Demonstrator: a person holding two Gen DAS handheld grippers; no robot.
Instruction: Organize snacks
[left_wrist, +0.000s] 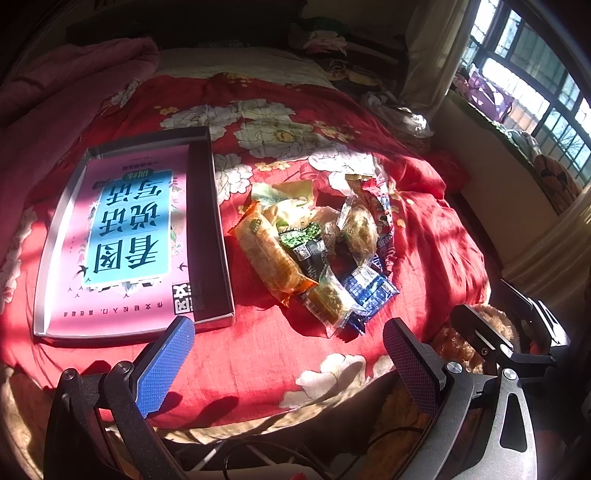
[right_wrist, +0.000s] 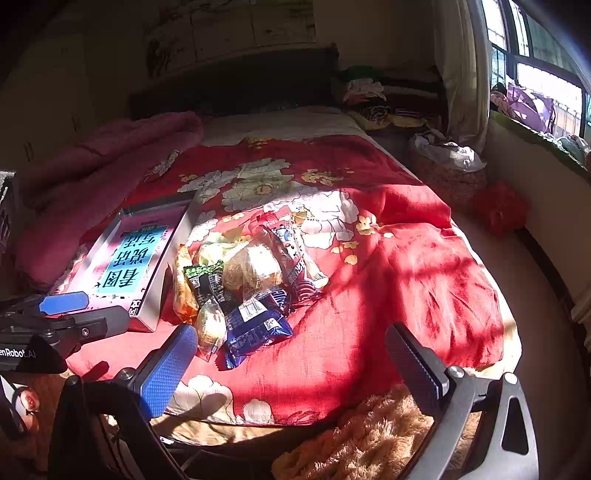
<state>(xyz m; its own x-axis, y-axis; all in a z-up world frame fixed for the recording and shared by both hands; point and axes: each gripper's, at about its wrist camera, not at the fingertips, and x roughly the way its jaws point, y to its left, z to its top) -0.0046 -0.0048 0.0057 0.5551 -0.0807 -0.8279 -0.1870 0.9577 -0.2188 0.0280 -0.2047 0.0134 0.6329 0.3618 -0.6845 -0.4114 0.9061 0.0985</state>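
Left wrist view: both grippers gape empty, left gripper (left_wrist: 288, 360), right gripper (right_wrist: 291, 363); crinkly plastic snack packets (left_wrist: 314, 251) heaped centre-frame beside shallow rectangular grey box (left_wrist: 221, 236) holding pink book (left_wrist: 129, 240).

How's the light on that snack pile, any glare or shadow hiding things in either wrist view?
Left wrist view: hard window sun glares off the heap of shiny wrapped snacks and streaks the shallow grey tray holding a pink book; the far bed is dark. Right wrist view: the same heap is sunlit, shadow bars crossing the red floral bedspread; fisheye bends the edges.
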